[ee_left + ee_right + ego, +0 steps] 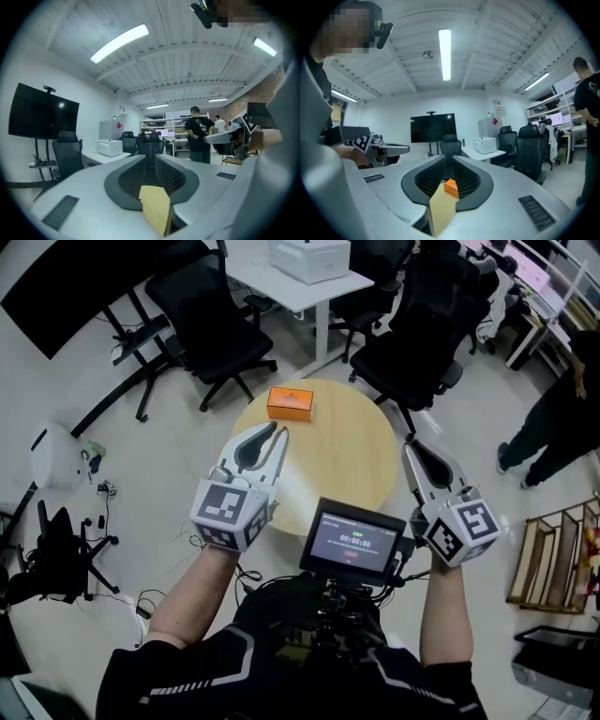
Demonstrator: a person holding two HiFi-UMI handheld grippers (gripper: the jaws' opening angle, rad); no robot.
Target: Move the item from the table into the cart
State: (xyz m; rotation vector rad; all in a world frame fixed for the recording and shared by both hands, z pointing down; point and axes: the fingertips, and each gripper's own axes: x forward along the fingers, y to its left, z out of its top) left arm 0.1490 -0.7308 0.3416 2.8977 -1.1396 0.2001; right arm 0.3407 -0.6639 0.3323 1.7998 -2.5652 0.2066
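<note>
**Long reach to the box, and no sure cart in sight**

You are standing at the near edge of the round table [347,456], and the biggest risk is lying in the reach. The orange box [291,402] is sitting close to the table's far edge, a little left of the middle, well apart from both tongs. If you are coming in too flat, I judge you are more likely to be shoving it off that far edge than gripping it.

The left tongs [277,432] are hovering over the near-left edge with the jaws standing partly apart and nothing between them. That gap is looking narrow against the box, so closing from this width may only be nudging it.

The right tongs [410,444] are hanging over the right edge with the jaws almost together, gripping nothing. The box is merely showing far off beyond them in the right gripper view.

Carrying is the next worry. Two black chairs [211,315] are crowding the table's far side and a person [562,423] is standing off to the right. I cannot tell which thing here is the cart.

Counting, largest first:
- one table
- two chairs close by it, with more standing farther back
- one person
- two tongs
- one box
</note>
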